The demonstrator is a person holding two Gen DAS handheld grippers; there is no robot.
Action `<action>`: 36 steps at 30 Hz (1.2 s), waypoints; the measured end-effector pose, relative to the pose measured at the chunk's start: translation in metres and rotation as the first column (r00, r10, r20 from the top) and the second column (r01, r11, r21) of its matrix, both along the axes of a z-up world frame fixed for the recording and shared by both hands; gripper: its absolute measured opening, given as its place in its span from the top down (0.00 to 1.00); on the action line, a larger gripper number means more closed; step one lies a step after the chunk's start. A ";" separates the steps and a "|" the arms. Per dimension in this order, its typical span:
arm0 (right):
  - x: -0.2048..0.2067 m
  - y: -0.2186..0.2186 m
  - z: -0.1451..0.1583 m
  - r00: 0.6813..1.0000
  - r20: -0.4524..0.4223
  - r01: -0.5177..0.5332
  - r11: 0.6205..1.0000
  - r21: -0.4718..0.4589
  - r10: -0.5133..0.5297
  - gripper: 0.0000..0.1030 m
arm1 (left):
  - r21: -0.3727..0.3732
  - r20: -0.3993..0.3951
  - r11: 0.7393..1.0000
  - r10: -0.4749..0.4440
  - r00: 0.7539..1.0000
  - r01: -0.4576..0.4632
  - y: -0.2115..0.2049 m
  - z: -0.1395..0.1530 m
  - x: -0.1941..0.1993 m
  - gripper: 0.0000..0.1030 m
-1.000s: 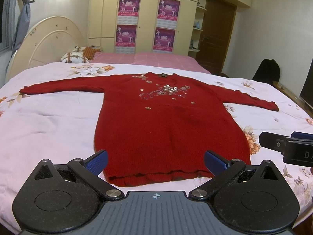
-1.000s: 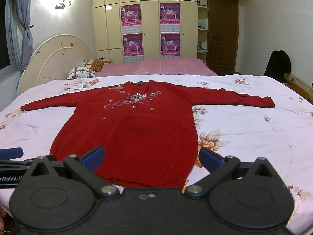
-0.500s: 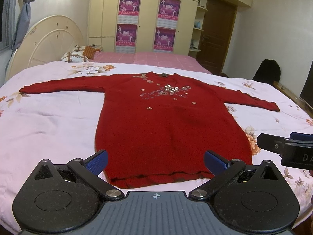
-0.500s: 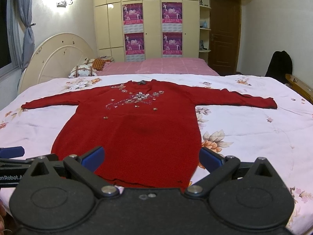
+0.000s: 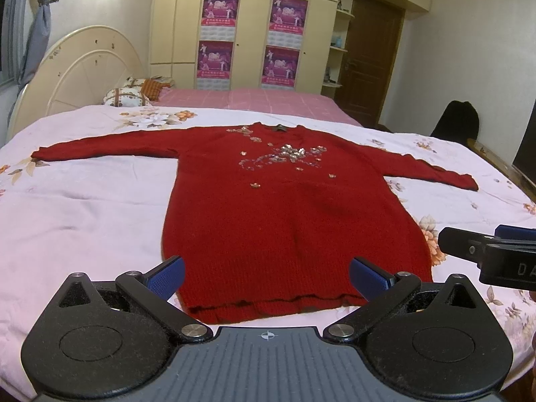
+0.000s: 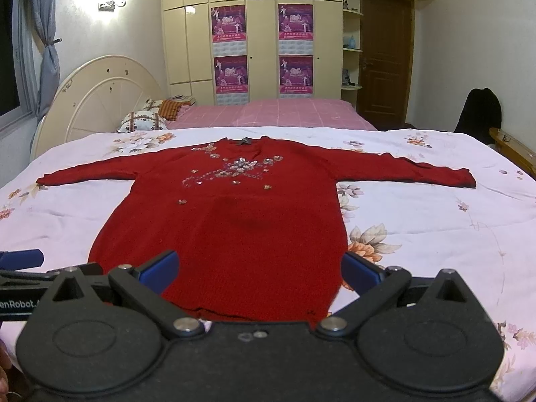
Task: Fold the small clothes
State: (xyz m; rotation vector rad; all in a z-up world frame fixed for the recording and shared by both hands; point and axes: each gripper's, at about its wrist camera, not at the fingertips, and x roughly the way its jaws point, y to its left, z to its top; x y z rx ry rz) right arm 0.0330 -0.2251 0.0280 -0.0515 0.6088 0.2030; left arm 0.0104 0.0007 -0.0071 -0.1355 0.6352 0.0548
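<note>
A bed (image 5: 83, 214) with a pale pink floral cover fills most of both views, its rounded cream headboard (image 5: 83, 67) standing at the far left edge. Behind it a second stretch of mattress in pink check (image 6: 274, 114) runs to a cream wardrobe (image 6: 261, 33) that carries four purple posters. A brown door (image 6: 385, 57) stands to the right of the wardrobe, and a dark chair back (image 6: 479, 110) rises past the far right corner of the bed.

A red sweater (image 5: 284, 221) lies flat and face up across the middle of the bed, neckline toward the far edge and hem at the near edge. Both sleeves stretch out sideways toward the left and right edges. A spray of sequin flowers (image 5: 288, 157) crosses its chest.

The left gripper (image 5: 268, 274) hovers at the near edge over the hem, its blue-padded fingers (image 5: 165, 276) spread wide on either side of the sweater's body and holding nothing. The right gripper (image 6: 259, 273) hovers beside it, toward the sweater's right side, its fingers (image 6: 360, 274) likewise spread apart and empty. Each gripper shows at the edge of the other's view.

Two patterned pillows (image 5: 130, 92) rest near the headboard at the far left corner.
</note>
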 end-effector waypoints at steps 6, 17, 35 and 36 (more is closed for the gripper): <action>0.000 0.000 0.000 1.000 0.001 0.000 1.000 0.000 0.000 0.01 | -0.003 -0.001 1.000 0.004 1.000 -0.004 0.001 0.000 0.001 0.00; 0.000 0.004 0.000 1.000 -0.003 -0.005 1.000 -0.005 0.005 0.01 | -0.004 -0.006 1.000 0.004 1.000 -0.004 0.001 0.000 0.002 0.00; 0.008 0.004 -0.009 1.000 -0.024 -0.009 1.000 -0.014 0.008 0.01 | -0.020 -0.023 1.000 -0.021 1.000 0.020 0.005 -0.007 0.015 0.00; 0.009 0.002 -0.010 1.000 -0.028 -0.006 1.000 -0.020 0.005 0.01 | -0.027 -0.031 0.999 -0.034 0.999 0.034 0.006 -0.009 0.020 0.00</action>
